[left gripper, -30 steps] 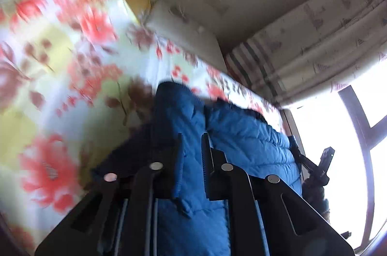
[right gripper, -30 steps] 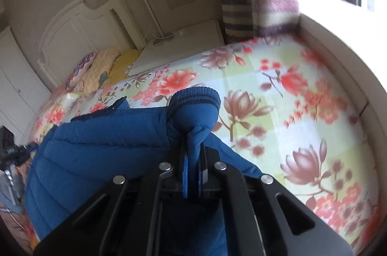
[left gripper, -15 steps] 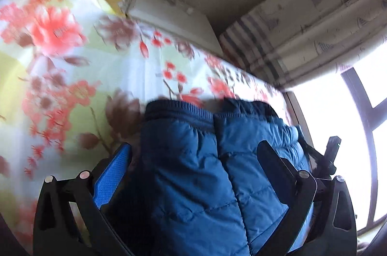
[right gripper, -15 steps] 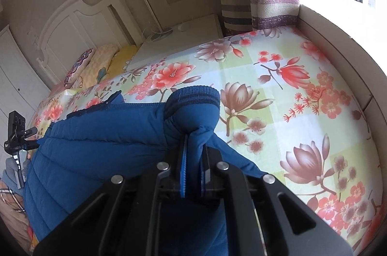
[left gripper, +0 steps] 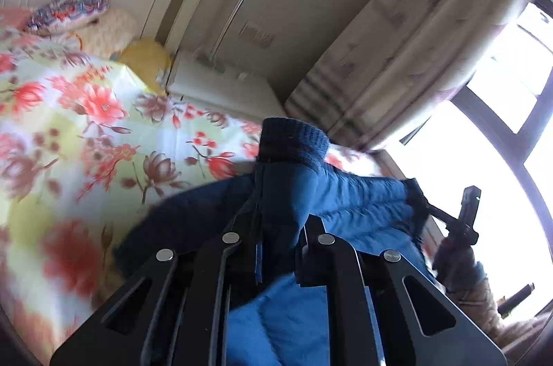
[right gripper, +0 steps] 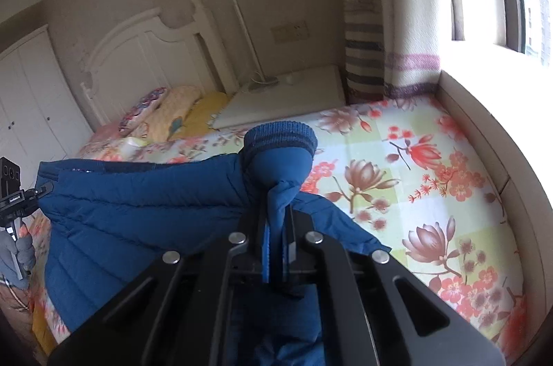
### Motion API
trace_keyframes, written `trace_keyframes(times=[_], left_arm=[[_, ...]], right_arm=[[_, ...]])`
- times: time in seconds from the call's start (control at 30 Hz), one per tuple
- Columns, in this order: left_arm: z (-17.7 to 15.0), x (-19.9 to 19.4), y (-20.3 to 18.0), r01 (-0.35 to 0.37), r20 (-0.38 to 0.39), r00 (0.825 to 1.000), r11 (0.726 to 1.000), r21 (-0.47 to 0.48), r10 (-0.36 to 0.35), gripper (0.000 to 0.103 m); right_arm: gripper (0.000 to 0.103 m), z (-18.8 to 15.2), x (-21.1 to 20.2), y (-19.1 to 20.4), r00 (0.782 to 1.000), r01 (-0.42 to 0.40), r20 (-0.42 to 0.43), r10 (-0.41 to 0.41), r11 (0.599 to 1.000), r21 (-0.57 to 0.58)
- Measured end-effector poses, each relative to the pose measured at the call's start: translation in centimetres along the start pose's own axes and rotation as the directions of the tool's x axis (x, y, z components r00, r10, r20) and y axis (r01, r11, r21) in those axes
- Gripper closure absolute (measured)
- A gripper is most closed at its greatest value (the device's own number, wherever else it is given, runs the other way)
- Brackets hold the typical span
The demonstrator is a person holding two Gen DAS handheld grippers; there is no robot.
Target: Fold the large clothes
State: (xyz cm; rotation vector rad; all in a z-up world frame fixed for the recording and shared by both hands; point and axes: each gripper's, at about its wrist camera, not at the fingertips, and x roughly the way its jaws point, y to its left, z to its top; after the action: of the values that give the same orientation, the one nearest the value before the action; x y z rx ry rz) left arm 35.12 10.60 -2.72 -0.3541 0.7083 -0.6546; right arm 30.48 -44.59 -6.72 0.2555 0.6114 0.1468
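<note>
A blue padded jacket (right gripper: 145,203) is held above the bed (right gripper: 432,179) by 2 claws, the left claw (left gripper: 276,248) having just closed and the right claw (right gripper: 276,248) clamped, each on 1 ribbed cuff; no fold is seen yet.

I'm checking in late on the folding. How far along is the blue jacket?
Early. Both sleeves are gripped near the cuffs: the left gripper, jaws just closed, pinches one sleeve of the blue jacket; the right gripper pinches the other. The body lies spread on the floral bedspread; every fold remains.
</note>
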Motion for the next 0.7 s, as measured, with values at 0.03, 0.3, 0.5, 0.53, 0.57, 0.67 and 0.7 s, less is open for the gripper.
trace_keyframes(times=[0.03,0.3,0.5,0.53,0.57,0.67,0.7], left_arm=[[-0.8,-1.8,-0.9,-0.011,0.010,1.000,1.000,0.012,0.011,0.092],[-2.6,-11.1,-3.1,-0.078,0.098,0.992,0.997,0.019,0.075,0.092],[3.5,0.0,3.3,-0.067,-0.095,0.994,0.988,-0.139,0.054,0.092],[3.9,3.4,5.4,-0.090,-0.165,0.984,0.979,-0.184,0.059,0.092],[4.0,6.0,6.7,-0.129,-0.205,0.975,0.973,-0.192,0.088,0.092],[3.0,11.7,9.0,-0.176,-0.267,0.956,0.966,-0.188,0.122,0.092],[2.9,12.1,9.3,-0.163,-0.261,0.959,0.966,-0.198,0.108,0.092]], right_arm=[[0.099,-0.3,-2.0,1.2,0.999,-0.030,0.019,0.031,0.999,-0.034],[0.099,0.5,-9.2,3.8,0.984,-0.100,0.134,0.115,0.988,-0.116],[0.099,4.5,1.0,2.2,0.997,0.035,-0.067,-0.038,0.998,-0.050],[0.099,4.2,3.7,1.1,0.988,0.067,-0.138,-0.069,0.998,-0.022],[0.099,3.2,7.0,-0.5,0.972,0.099,-0.217,-0.093,0.995,0.019],[0.098,0.4,10.4,-3.7,0.961,0.135,-0.260,-0.092,0.979,0.153],[0.098,0.2,9.8,-4.0,0.967,0.127,-0.240,-0.082,0.976,0.177]])
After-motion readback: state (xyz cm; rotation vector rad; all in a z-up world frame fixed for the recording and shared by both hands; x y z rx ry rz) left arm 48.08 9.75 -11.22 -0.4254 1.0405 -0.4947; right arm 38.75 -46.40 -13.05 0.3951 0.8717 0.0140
